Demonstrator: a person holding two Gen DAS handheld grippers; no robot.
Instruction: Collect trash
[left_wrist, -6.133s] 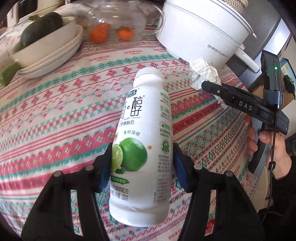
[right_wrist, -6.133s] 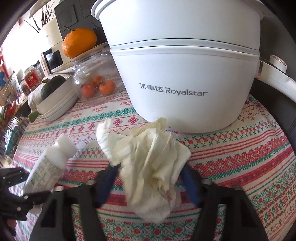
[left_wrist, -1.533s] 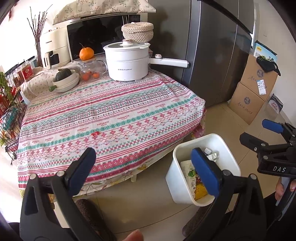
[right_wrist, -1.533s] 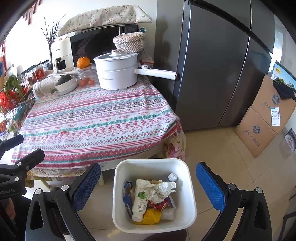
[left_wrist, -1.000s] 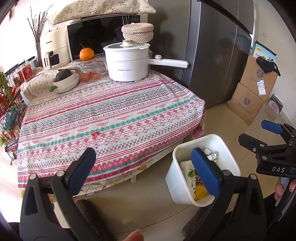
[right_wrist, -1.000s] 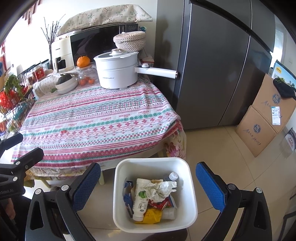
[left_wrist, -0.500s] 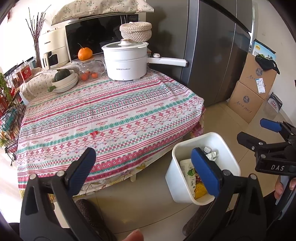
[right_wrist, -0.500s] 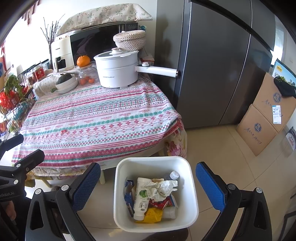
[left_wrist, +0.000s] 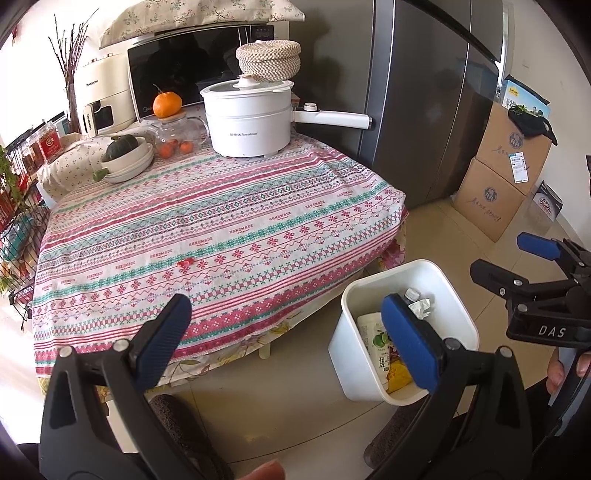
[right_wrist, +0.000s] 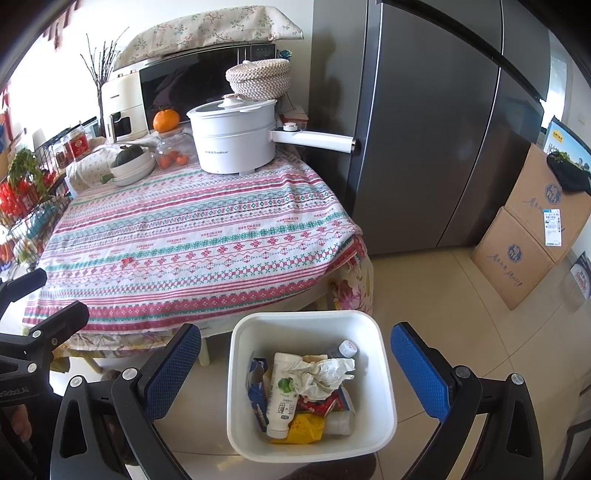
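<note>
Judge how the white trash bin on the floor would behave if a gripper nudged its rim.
The white trash bin looks like thin plastic holding only light trash such as a crumpled tissue and a yogurt bottle, so it is probably light. On the smooth floor tiles it would likely slide rather than tip.

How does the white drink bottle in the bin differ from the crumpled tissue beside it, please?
The bottle is rigid and smooth, with a printed green lime label; the tissue is soft, wrinkled and plain. The bottle lies lengthwise, cap end toward the bin's near wall, while the tissue sits bunched, partly over the bottle's far end. The bottle looks longer than the tissue. Both are whitish and lie in the bin, touching.
</note>
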